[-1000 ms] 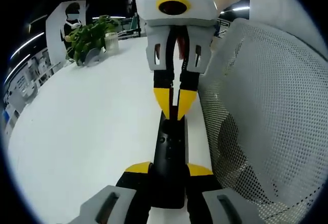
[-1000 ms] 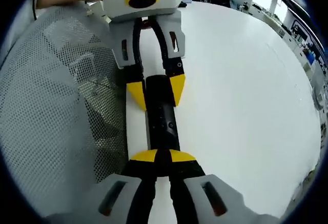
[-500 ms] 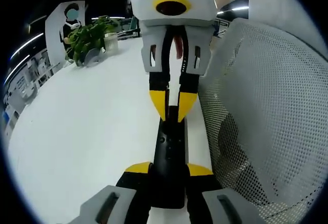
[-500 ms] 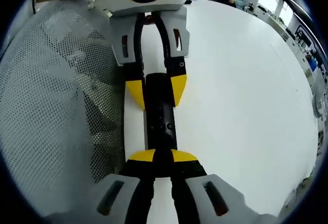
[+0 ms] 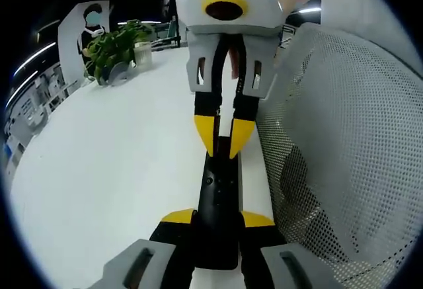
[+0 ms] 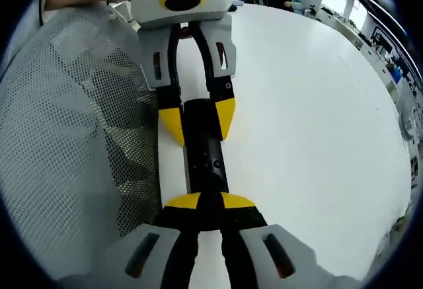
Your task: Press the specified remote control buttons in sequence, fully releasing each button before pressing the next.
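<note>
Remote control (image 5: 218, 200) lies flat on the white table (image 5: 112, 170), long and black, its long axis running straight from one gripper to the other. Left gripper (image 5: 218, 217) holds the near end in the left gripper view: yellow tips clamped against the remote's two long sides, so pinching it and steadying it. In the right gripper view that same left gripper (image 6: 197, 122) comes in from the top, tips on either side of the remote (image 6: 203, 157), which runs down to the right gripper (image 6: 209, 202). Right gripper's tips look drawn nearly together, sitting on or just over the remote's other end; in the left gripper view the right gripper (image 5: 223, 138) shows the same, tips close with a narrow slit between, pointing down at the remote's top face. Cannot tell whether the tips touch a button or stand just clear of it. Small buttons sit on the strip of remote between the two grippers. A white mesh chair back (image 5: 344, 150) stands just beside the remote's long edge. A potted plant (image 5: 112, 51) sits well away at the table's far side. Judgement: the right one is the presser, and any press goes straight down along that midline.
</note>
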The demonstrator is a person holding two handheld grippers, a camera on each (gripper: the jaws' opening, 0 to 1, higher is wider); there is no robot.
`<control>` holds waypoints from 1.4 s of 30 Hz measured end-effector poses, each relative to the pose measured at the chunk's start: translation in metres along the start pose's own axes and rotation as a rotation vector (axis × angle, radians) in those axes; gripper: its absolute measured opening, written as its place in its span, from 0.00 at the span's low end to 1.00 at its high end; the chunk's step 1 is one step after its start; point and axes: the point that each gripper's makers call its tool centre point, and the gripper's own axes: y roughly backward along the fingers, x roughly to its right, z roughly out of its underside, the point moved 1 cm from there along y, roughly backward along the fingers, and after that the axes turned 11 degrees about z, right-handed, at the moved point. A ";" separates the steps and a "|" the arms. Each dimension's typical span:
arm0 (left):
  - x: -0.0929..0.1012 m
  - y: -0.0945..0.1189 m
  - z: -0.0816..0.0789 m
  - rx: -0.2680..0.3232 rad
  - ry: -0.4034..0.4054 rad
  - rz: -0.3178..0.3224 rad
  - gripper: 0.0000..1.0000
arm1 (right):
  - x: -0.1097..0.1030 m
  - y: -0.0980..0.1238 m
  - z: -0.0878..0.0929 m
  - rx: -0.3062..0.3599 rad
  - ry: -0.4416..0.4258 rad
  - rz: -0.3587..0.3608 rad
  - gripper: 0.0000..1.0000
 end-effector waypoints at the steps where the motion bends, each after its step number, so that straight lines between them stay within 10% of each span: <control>1: 0.000 0.000 0.000 -0.004 -0.002 -0.001 0.24 | 0.000 0.000 -0.001 0.002 0.000 0.000 0.09; 19: -0.001 -0.002 0.000 0.011 -0.024 0.016 0.24 | -0.001 -0.005 -0.007 -0.052 0.142 -0.009 0.10; 27: -0.001 -0.002 0.000 0.006 -0.029 0.015 0.24 | -0.001 -0.004 -0.007 -0.010 0.038 -0.016 0.10; 42: 0.001 0.000 0.001 0.013 -0.024 0.020 0.24 | -0.001 -0.007 -0.012 -0.039 0.102 -0.011 0.09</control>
